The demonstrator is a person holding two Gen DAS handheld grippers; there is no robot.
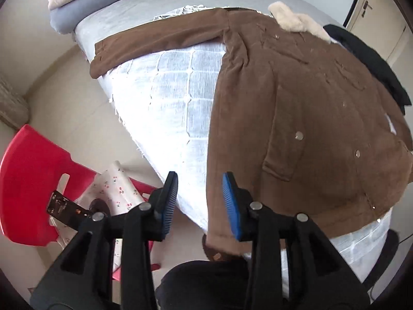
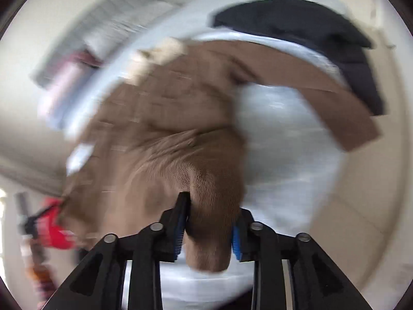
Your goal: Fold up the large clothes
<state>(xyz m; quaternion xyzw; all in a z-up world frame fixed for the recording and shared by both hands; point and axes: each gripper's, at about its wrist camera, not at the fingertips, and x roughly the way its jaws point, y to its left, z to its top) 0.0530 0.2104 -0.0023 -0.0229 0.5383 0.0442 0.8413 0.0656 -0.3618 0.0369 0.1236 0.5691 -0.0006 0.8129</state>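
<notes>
A brown coat [image 1: 296, 103] with a cream fur collar [image 1: 296, 19] lies spread on a white quilted cover [image 1: 175, 108] on the bed, one sleeve [image 1: 155, 41] stretched out to the left. My left gripper [image 1: 200, 201] is open and empty over the coat's lower left hem corner. In the blurred right wrist view my right gripper [image 2: 209, 230] is shut on a bunched fold of the brown coat [image 2: 165, 118] at its hem, lifted off the cover. The coat's other sleeve [image 2: 322, 95] stretches out to the right there.
A black garment [image 1: 366, 59] lies beside the collar, and also shows in the right wrist view [image 2: 309, 25]. Folded pillows [image 1: 95, 0] sit at the head of the bed. A red plastic chair [image 1: 33, 180] with a cherry-print cloth [image 1: 113, 188] stands on the floor at left.
</notes>
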